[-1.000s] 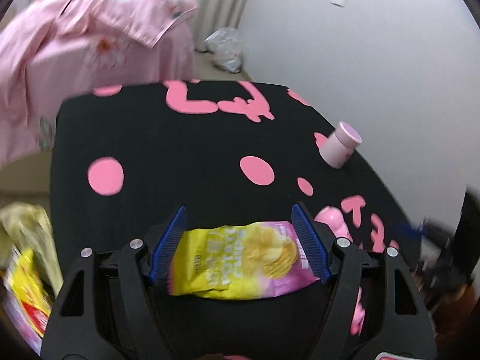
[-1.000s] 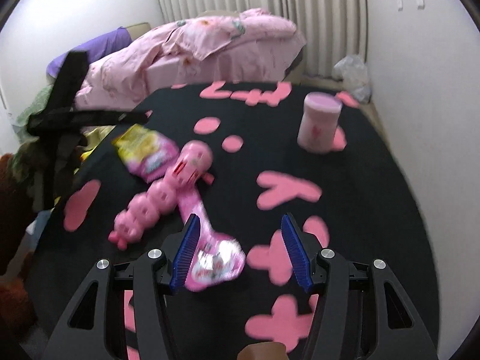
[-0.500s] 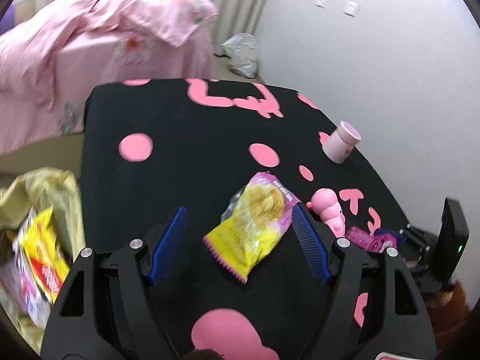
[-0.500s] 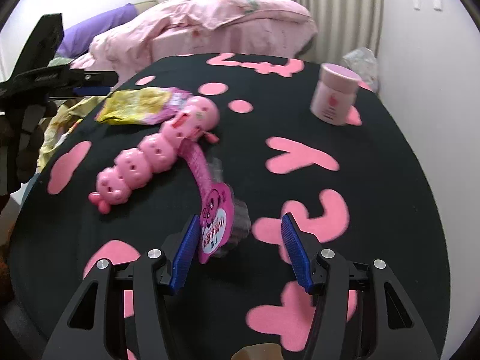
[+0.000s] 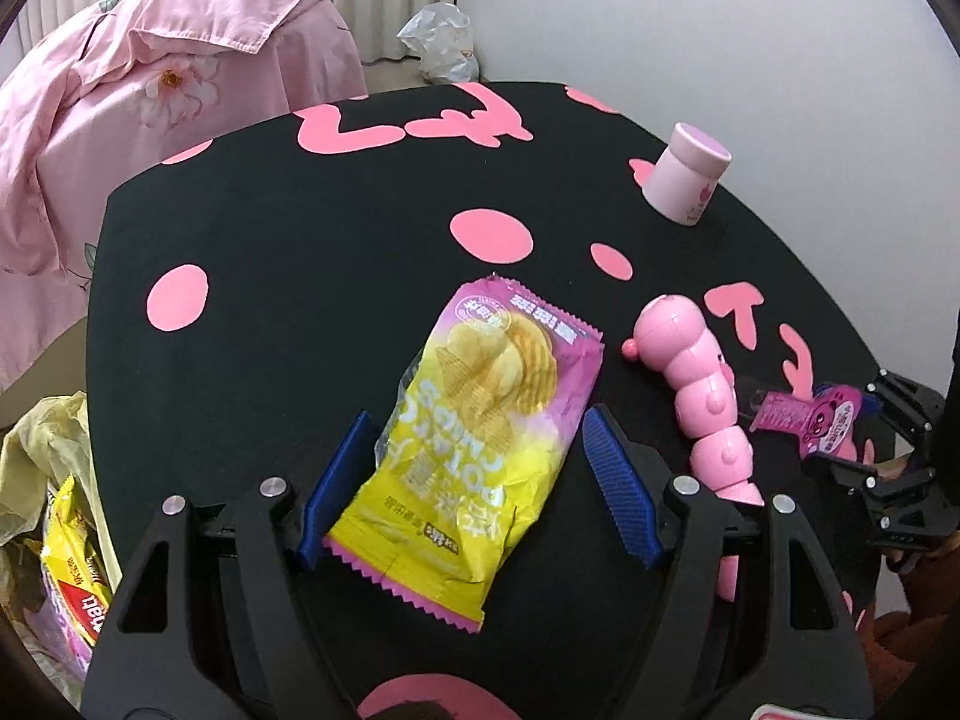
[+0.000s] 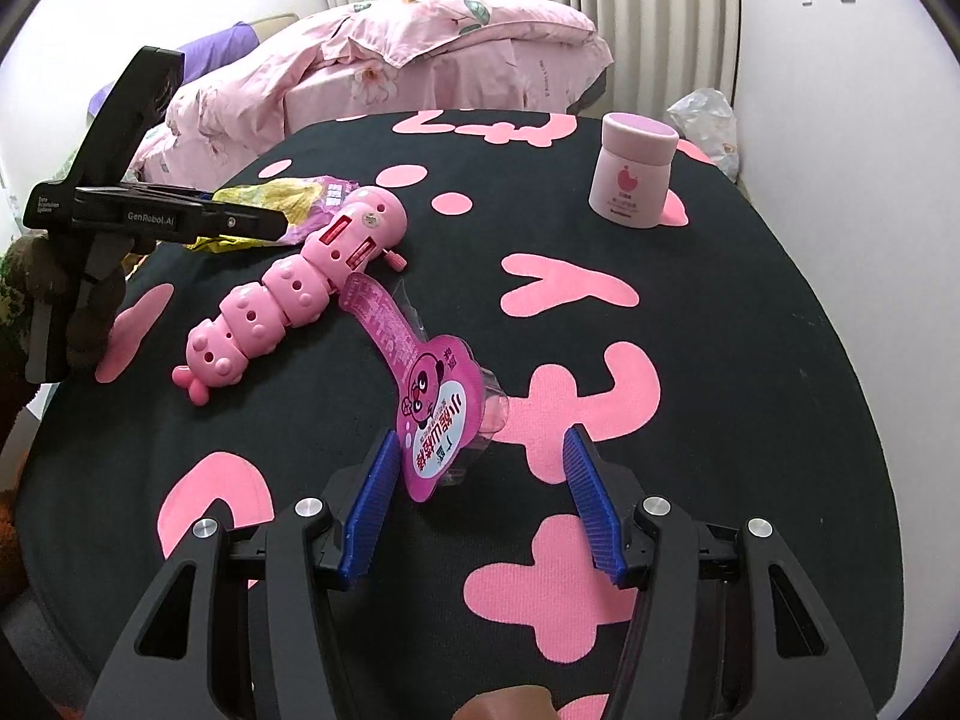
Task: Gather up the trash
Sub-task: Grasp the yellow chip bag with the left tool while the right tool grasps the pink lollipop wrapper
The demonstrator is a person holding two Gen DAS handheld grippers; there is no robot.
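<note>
A yellow and purple chip bag (image 5: pixel 474 444) lies flat on the black table with pink shapes (image 5: pixel 288 192). My left gripper (image 5: pixel 477 486) is open, its blue pads on either side of the bag's near half. A pink toy wrapper (image 6: pixel 429 408) lies on the table; my right gripper (image 6: pixel 480 504) is open around its near end. The chip bag (image 6: pixel 282 204) and the left gripper (image 6: pixel 150 219) show at the far left of the right wrist view. The wrapper (image 5: pixel 804 417) shows at the right of the left wrist view.
A pink caterpillar toy (image 5: pixel 702 390) lies between bag and wrapper. A pink jar (image 5: pixel 687 183) stands upright at the far right. A yellowish trash bag (image 5: pixel 54 516) with wrappers hangs left of the table. A bed with pink bedding (image 5: pixel 150 78) lies beyond.
The left gripper has come down closer to the chip bag, now between its pads. The right gripper has closed in on the pink wrapper.
</note>
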